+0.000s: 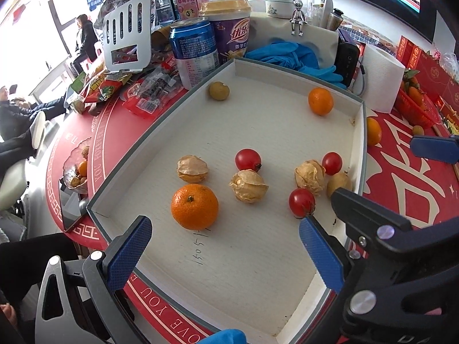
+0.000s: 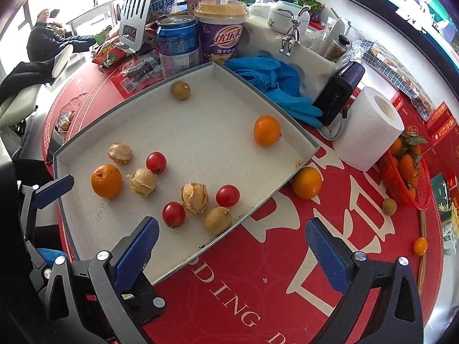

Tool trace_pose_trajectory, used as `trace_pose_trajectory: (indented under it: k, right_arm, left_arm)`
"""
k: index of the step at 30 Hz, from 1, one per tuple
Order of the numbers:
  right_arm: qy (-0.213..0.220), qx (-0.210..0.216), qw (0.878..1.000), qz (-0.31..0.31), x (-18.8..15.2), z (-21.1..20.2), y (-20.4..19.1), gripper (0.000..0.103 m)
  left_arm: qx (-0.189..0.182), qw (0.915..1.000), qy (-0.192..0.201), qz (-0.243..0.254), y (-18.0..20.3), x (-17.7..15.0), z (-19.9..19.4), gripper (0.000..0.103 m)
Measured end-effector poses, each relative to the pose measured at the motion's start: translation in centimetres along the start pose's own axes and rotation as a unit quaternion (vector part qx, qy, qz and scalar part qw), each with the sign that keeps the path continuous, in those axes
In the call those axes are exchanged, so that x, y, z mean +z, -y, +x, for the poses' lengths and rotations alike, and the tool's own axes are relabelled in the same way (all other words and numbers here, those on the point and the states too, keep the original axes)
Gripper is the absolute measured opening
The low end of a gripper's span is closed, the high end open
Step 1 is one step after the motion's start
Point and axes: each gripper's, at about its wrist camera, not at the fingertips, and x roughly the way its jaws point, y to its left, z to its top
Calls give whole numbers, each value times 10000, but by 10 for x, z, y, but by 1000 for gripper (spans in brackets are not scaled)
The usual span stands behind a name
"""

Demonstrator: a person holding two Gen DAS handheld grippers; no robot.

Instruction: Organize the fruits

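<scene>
Two grippers hovered with their fingers spread wide and holding nothing: the left gripper (image 1: 226,246) over the near end of the white tray (image 1: 287,70), the right gripper (image 2: 232,246) over the tray's near right edge and the red tablecloth (image 2: 287,258). In the tray lay two mandarins, three cherry tomatoes (image 2: 227,195), three husked physalis (image 2: 194,197) and two brownish fruits, while another orange (image 2: 307,182) sat on the cloth just outside the tray's right corner.

On my worktop (image 2: 258,281) a tray (image 2: 287,123) holds scattered fruit: one orange (image 2: 106,181) near its left edge, another (image 2: 266,130) toward its far right side. A third orange (image 2: 307,182) lies outside, touching the tray's right corner. A paper roll (image 2: 367,129) stands behind that.
</scene>
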Motion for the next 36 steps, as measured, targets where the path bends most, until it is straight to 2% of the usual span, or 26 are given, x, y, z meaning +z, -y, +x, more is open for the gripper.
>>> trace_pose_trajectory:
  k: [36]
  right_arm:
    - [13, -31, 9999, 113, 3, -1, 4, 103]
  left_arm:
    - [-11, 10000, 54, 42, 0, 0, -3, 103]
